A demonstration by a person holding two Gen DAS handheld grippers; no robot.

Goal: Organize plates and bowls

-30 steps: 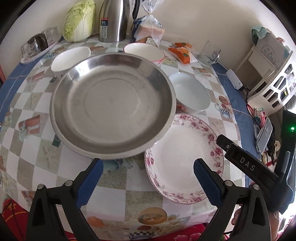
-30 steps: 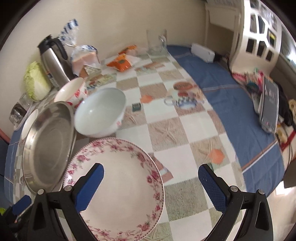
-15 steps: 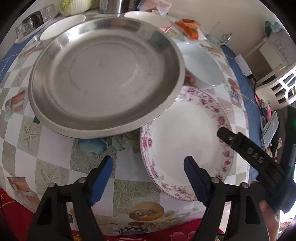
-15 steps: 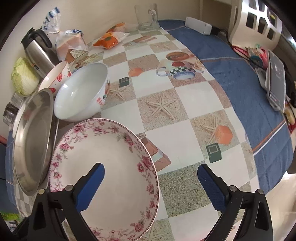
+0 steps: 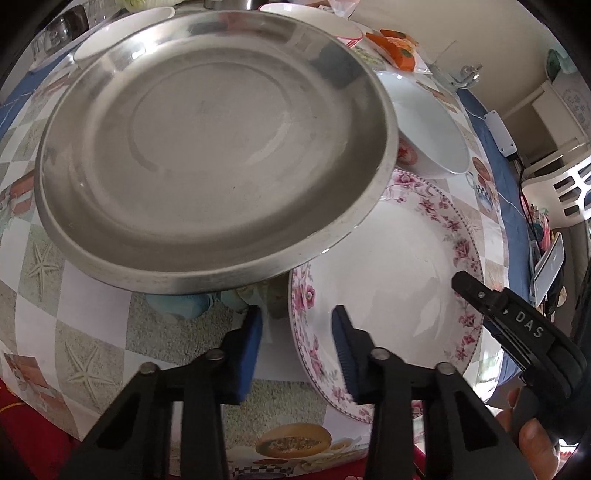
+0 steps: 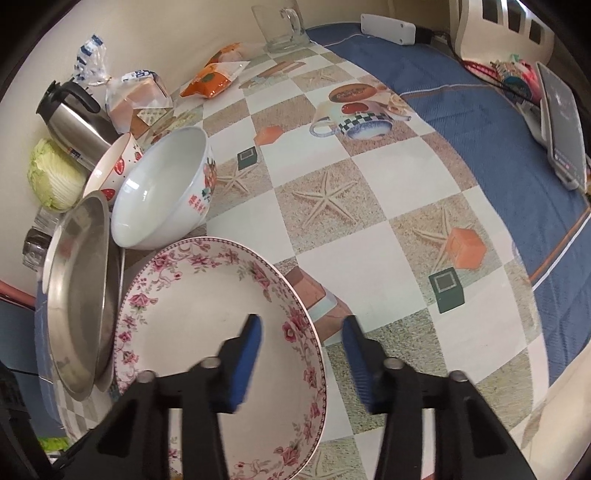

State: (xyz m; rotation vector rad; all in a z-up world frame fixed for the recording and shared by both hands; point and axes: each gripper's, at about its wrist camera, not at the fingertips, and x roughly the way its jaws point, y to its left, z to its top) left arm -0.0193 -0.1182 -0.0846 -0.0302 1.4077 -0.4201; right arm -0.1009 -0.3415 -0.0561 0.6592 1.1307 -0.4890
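A white plate with pink flowers [image 5: 402, 280] lies at the table's front, also in the right wrist view [image 6: 207, 314]. My left gripper [image 5: 297, 328] straddles its left rim, jaws partly closed with a gap. My right gripper [image 6: 301, 341] straddles its right rim, also with a gap. A large steel plate [image 5: 207, 147] lies behind and overlaps the flowered plate; it shows in the right wrist view [image 6: 79, 295]. A white bowl [image 6: 162, 192] stands behind, with a strawberry bowl [image 6: 118, 162] beyond it. Another white bowl [image 5: 122, 33] sits far left.
A steel kettle [image 6: 72, 122], a cabbage [image 6: 55, 177], bagged bread [image 6: 136, 99], an orange snack packet [image 6: 214, 79] and a glass mug [image 6: 282, 29] line the wall. A phone [image 6: 561, 122] lies on the blue cloth at right. The table's front edge is close below.
Both grippers have moved down and forward to the flowered plate's rim, and both pairs of jaws have narrowed from wide open to a smaller gap.
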